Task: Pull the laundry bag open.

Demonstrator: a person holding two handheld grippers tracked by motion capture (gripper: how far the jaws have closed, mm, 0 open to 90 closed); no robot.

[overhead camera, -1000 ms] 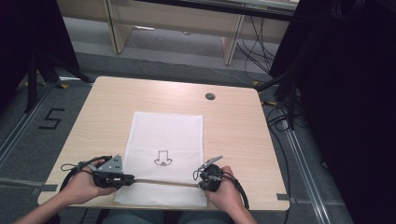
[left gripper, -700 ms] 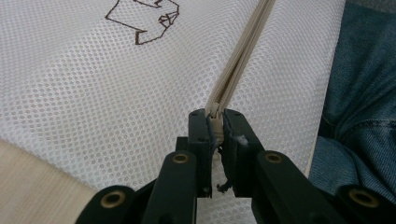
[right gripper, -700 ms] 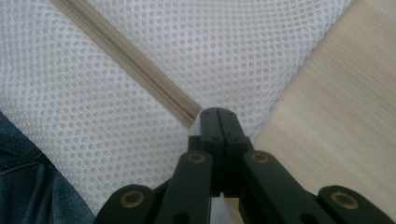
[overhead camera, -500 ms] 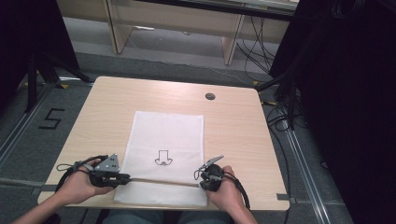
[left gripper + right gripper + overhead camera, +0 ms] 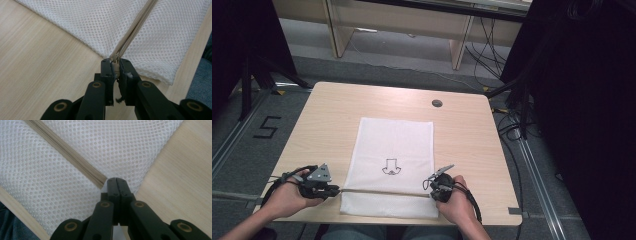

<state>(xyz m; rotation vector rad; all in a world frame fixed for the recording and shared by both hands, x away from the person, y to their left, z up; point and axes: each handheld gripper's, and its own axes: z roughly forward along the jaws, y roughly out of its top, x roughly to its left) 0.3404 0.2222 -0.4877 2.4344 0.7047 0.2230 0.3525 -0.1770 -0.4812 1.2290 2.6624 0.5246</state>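
Lying near the tabletop's (image 5: 337,105) front edge, the white mesh bag (image 5: 394,145) has its zipper (image 5: 382,191) pinched at both ends: left claw (image 5: 334,190) and right claw (image 5: 430,192) clamped shut. Beyond, bare wood stretches far.

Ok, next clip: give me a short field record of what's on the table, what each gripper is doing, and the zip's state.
surface: light wooden table
item: white mesh laundry bag, flat, small black printed mark on it
zip: beige zip, across the bag's near end, pulled taut between the grippers; open or closed unclear
left gripper: shut on the zip's end at the bag's left edge
right gripper: shut, pinching the mesh at the zip's other end
other: dark round cable hole near the far edge
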